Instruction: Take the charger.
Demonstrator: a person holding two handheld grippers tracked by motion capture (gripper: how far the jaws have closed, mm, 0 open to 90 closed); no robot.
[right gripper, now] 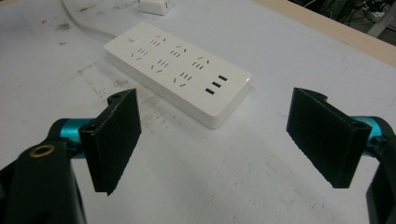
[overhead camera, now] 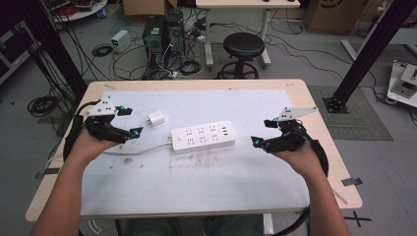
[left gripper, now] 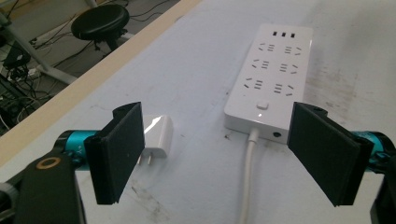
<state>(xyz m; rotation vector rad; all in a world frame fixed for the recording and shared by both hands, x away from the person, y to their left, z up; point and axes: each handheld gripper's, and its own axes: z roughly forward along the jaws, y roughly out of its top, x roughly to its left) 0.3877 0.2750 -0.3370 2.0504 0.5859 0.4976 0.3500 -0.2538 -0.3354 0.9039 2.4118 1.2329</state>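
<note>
A white power strip (overhead camera: 202, 137) lies across the middle of the pale mat, its cord (overhead camera: 133, 150) running off to the left. A small white plug adapter (overhead camera: 156, 119) rests just behind its left end. My left gripper (overhead camera: 130, 122) hovers left of the strip, jaws open and empty; in the left gripper view the adapter (left gripper: 156, 136) sits by the left pad and the strip (left gripper: 275, 74) lies ahead. My right gripper (overhead camera: 262, 132) hovers right of the strip, open and empty, with the strip (right gripper: 180, 70) ahead of it and the adapter (right gripper: 155, 5) beyond.
The mat (overhead camera: 206, 177) covers most of a wooden table (overhead camera: 322, 147). Brown stains (overhead camera: 196, 160) mark the mat in front of the strip. Beyond the table stand a black stool (overhead camera: 243, 51), computer towers and tangled cables on the floor.
</note>
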